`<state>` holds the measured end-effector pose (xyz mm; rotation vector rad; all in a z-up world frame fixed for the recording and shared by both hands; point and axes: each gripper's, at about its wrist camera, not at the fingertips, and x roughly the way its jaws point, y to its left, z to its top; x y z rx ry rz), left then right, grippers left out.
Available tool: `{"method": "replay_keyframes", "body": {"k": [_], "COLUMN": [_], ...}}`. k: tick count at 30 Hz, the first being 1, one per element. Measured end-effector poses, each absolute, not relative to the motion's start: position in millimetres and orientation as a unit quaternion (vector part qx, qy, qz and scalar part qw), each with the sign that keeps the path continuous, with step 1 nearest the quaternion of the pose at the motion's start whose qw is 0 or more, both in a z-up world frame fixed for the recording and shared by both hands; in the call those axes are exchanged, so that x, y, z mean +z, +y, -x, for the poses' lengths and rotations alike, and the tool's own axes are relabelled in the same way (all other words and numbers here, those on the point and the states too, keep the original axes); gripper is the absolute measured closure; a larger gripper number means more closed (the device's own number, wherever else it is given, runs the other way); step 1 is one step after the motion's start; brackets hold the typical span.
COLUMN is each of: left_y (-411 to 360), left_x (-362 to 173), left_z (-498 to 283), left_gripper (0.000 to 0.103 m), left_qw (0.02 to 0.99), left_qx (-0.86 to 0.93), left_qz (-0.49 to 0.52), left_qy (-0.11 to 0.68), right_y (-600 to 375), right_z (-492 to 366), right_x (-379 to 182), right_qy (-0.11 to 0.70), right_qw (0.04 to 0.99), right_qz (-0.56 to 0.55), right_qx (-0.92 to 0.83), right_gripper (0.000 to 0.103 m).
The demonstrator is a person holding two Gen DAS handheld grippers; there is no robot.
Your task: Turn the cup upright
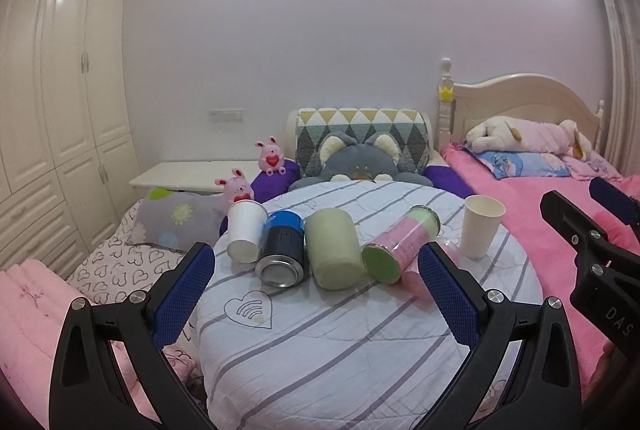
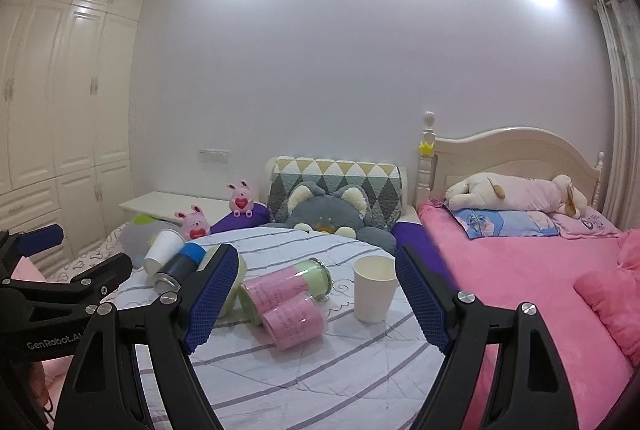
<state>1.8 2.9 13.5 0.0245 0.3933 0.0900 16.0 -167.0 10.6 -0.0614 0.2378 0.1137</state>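
Note:
On the striped round surface point(image 1: 320, 342) a white paper cup point(image 1: 245, 232) lies on its side at the left, its base towards me; it also shows in the right wrist view point(image 2: 160, 257). Another white paper cup point(image 1: 480, 226) stands upright at the right point(image 2: 374, 288). My left gripper point(image 1: 316, 294) is open and empty, a short way in front of the row of objects. My right gripper point(image 2: 312, 298) is open and empty, with the upright cup and the pink jars between its fingers in view.
Between the cups lie a blue-capped metal can point(image 1: 282, 248), a pale green cylinder point(image 1: 335, 248) and two pink-and-green jars point(image 1: 398, 246) point(image 2: 294, 316). Plush toys point(image 1: 272, 155), a grey cat cushion point(image 1: 360, 161) and a pink bed point(image 1: 540, 213) lie behind. A wardrobe point(image 1: 60, 109) stands left.

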Motion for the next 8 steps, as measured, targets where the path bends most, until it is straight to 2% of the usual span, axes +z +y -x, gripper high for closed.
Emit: {"method": "replay_keyframes", "body": {"k": [8], "left_y": [-0.8], "left_x": [6.1], "left_z": [-16.3], "left_gripper": [0.000], "left_qw": [0.977], "left_qx": [0.054], "left_qz": [-0.016], "left_qy": [0.206], "right_y": [-174.6], "right_z": [-25.5], "right_x": [2.4], "right_qy": [0.137], "right_qw": [0.989], "right_qz": [0.024], "right_qx": [0.053], "right_gripper": [0.021]}}
